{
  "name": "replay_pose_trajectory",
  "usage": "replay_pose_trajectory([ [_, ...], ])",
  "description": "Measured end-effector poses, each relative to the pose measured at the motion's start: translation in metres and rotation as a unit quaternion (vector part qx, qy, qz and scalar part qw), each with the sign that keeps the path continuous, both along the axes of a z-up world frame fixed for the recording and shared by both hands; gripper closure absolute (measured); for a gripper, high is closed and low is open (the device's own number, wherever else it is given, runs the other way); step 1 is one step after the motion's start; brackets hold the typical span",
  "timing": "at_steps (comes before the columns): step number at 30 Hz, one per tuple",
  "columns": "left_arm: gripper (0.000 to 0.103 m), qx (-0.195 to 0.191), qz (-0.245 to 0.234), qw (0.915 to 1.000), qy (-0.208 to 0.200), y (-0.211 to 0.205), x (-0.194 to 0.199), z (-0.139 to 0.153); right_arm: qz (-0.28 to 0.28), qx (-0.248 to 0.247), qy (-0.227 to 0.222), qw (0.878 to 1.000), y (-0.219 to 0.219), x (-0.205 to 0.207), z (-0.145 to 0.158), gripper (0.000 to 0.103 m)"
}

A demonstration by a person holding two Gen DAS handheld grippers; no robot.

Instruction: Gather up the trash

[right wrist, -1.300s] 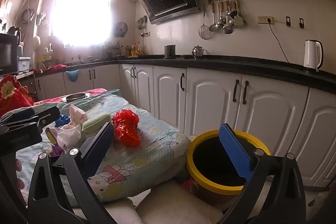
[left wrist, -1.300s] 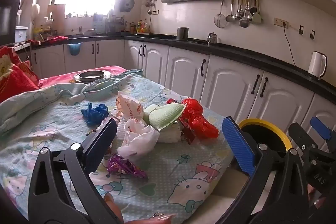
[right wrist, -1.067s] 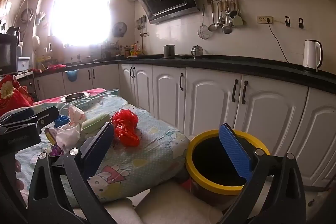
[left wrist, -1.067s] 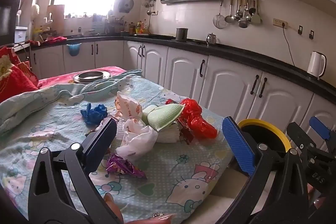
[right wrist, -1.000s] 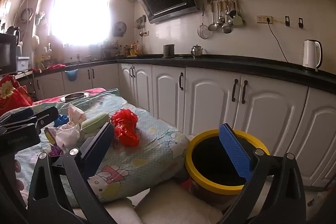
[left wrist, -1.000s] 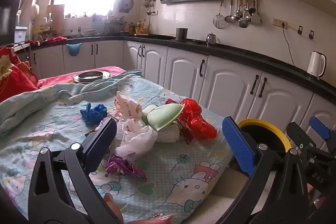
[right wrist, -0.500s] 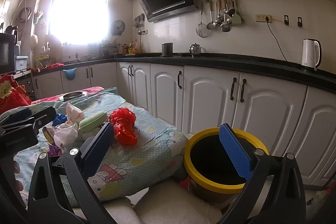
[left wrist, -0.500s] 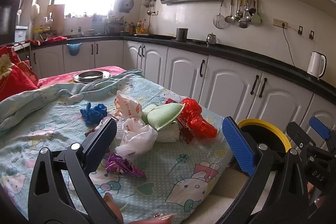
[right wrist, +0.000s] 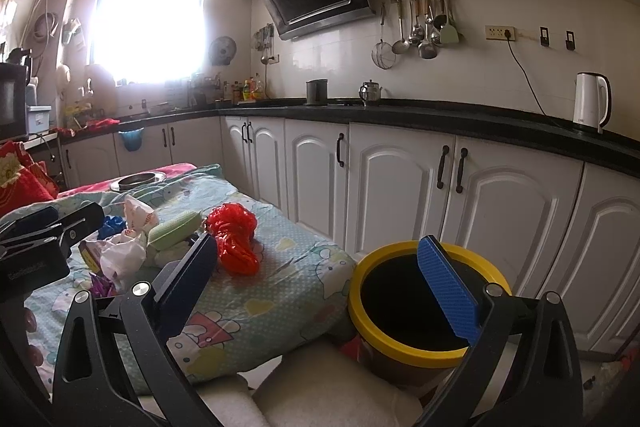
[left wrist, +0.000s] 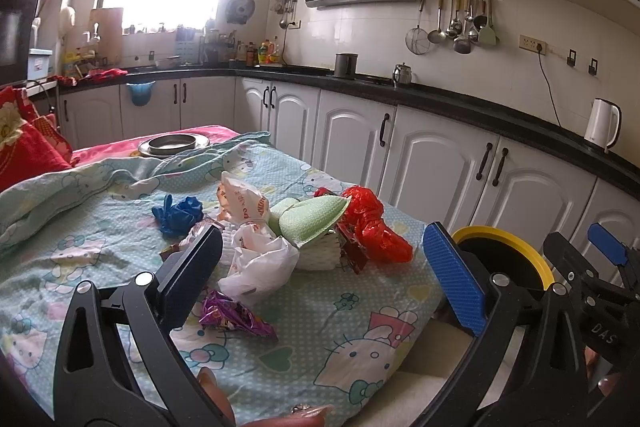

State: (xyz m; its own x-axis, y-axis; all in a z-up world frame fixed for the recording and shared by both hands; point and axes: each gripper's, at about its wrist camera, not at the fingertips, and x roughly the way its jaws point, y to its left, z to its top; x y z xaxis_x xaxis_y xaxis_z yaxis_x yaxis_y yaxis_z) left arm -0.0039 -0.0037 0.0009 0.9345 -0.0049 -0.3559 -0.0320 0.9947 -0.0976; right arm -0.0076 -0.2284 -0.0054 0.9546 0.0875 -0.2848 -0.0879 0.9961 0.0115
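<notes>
Trash all lies on the bed at 12 o'clock — bin looks empty, both my tools gape wide, holding nothing.

Colours and patterns: trash pile, bin, kitchen.

Bedsheet pale aqua with tiny white dots, cartoon cat faces, pink bows, green and yellow hearts. On it: red plastic bag, blue glove, white plastic bag, light green sponge cloth, white wrapper with orange-red print, shiny purple foil wrapper. Trash bin yellow rim, black inside. Left claw black frame, blue textured pads; right claw same. Cabinets white with dark handles, bench top black. Kettle white with dark trim. Pillow red with pale flower print.
</notes>
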Motion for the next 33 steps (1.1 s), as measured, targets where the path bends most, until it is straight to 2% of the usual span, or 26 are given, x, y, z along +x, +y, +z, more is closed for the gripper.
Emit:
replay_pose_trajectory([
  [21,0.011,-0.001,0.002,1.0,0.0,0.0,-0.001,-0.001,0.011,-0.005,0.005,1.0,0.002,0.001,-0.003,0.006],
  [33,0.011,-0.017,0.035,0.9992,0.008,0.025,0.009,-0.009,0.077,-0.013,0.021,0.997,0.022,0.021,0.004,0.006],
])
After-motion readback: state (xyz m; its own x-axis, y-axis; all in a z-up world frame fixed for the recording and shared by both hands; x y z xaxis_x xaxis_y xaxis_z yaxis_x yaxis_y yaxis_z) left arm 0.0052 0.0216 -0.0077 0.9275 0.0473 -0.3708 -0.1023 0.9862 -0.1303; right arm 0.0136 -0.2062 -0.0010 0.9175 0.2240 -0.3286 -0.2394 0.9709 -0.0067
